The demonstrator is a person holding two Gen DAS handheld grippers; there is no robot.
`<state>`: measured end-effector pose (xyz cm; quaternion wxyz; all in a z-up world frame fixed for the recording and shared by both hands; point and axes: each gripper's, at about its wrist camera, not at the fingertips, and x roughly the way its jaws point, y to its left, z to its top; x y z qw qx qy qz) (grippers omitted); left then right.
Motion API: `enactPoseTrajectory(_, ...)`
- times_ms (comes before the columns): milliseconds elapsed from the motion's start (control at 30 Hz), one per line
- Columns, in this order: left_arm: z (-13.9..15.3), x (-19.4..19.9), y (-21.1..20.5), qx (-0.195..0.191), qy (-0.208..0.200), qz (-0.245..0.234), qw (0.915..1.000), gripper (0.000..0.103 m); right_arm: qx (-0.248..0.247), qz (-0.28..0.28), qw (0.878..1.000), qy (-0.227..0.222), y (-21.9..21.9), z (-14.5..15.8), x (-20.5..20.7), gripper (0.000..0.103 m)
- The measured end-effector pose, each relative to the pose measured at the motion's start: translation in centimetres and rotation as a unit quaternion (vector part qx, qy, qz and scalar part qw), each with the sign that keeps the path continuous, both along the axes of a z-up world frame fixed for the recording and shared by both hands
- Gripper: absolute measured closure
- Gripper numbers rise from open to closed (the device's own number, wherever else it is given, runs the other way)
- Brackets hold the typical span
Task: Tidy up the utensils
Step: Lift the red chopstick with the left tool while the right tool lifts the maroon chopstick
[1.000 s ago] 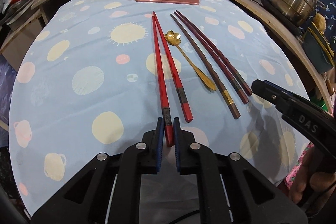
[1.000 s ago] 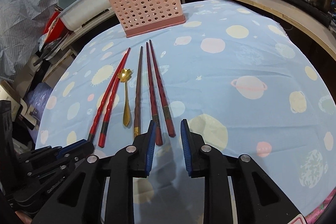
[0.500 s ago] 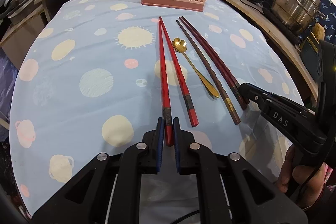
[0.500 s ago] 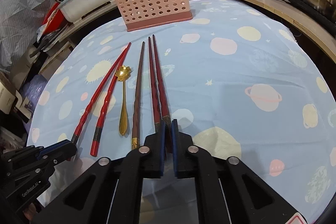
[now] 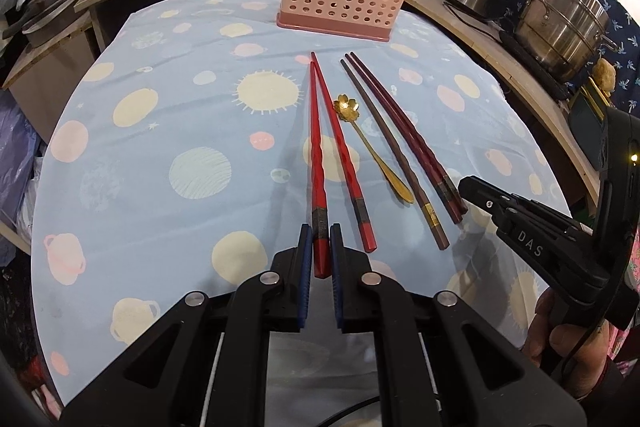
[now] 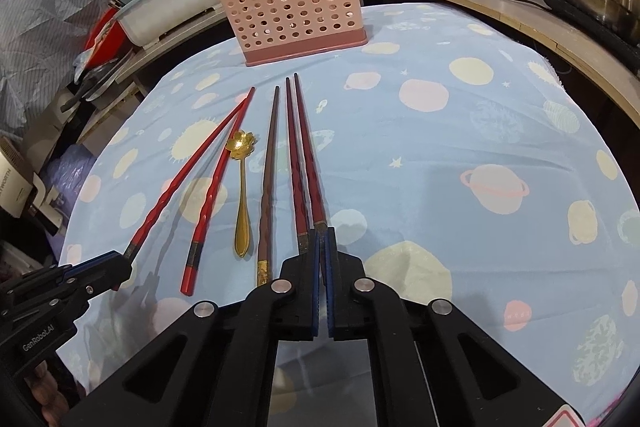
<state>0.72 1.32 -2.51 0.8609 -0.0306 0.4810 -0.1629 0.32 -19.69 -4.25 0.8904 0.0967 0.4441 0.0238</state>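
Both hand-held grippers point(image 5: 319, 247) point(image 6: 323, 247) low, jaws seemingly clamped.

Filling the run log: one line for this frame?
left gripper: shut on bright red chopstick | right gripper: shut on dark red chopstick | gold spoon: on cloth | pink holder: upright

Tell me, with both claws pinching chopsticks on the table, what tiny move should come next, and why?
Probably a small lift. The left gripper is shut on the end of a bright red chopstick, and the right gripper on a dark red chopstick; both sticks seem to lie along the tablecloth. Raising them would free them to go to the pink holder.
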Motion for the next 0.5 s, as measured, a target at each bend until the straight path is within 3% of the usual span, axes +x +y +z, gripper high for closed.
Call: enactPoseTrajectory(500,-0.56,0.3,-0.08,0.002,0.01,0.002,0.9999,0.094,-0.001,0.011,1.0,0.013,0.24,-1.05,0.82,0.093)
